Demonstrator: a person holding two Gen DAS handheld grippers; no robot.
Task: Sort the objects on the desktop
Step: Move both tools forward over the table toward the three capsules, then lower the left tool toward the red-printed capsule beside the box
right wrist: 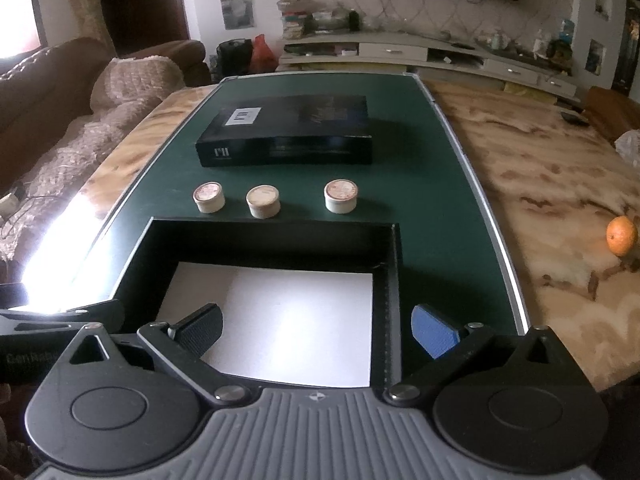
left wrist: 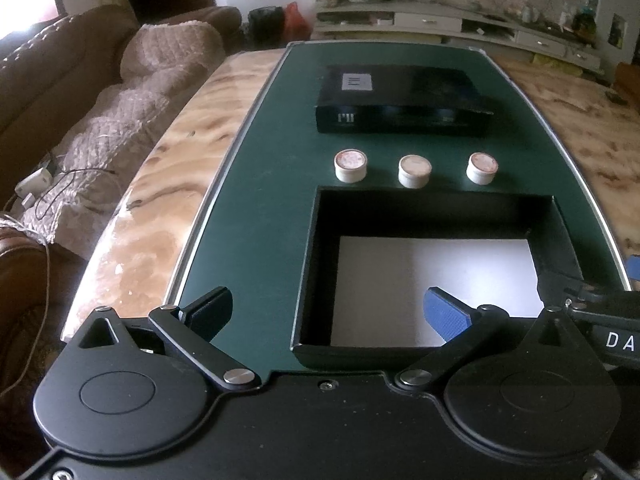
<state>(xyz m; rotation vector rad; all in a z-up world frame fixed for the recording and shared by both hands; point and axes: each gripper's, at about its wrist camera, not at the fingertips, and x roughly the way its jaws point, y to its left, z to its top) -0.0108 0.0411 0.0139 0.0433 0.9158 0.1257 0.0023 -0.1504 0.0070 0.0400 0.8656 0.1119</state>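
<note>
Marble-patterned tabletop [right wrist: 540, 184] in a lived-in lounge, brown sofa [left wrist: 60, 72] off to one side, a low TV cabinet [right wrist: 420, 54] along the back wall, and a dark green mat [left wrist: 272, 184] laid down the middle of the table. On the mat, nearest us, sits an open black box [left wrist: 316, 264] with a white floor, nothing in it. Just beyond its far wall, three small round white tins stand in a row, apart from one another: the left tin [left wrist: 350, 165], the middle tin [left wrist: 415, 171] and the right tin [left wrist: 482, 167], all upright with lids on. Behind them lies a flat black case [left wrist: 404, 100], closed, with a white label near one corner. An orange [right wrist: 621, 235] rests on the bare marble, well away from the mat.

Both tools hang low at the near edge. The left gripper [left wrist: 326, 314] is spread wide, holding nothing, one finger over the mat and the blue one over the box. The right gripper [right wrist: 316, 332] is likewise released and bare, its black finger above the box floor, its blue one just outside the box wall.
</note>
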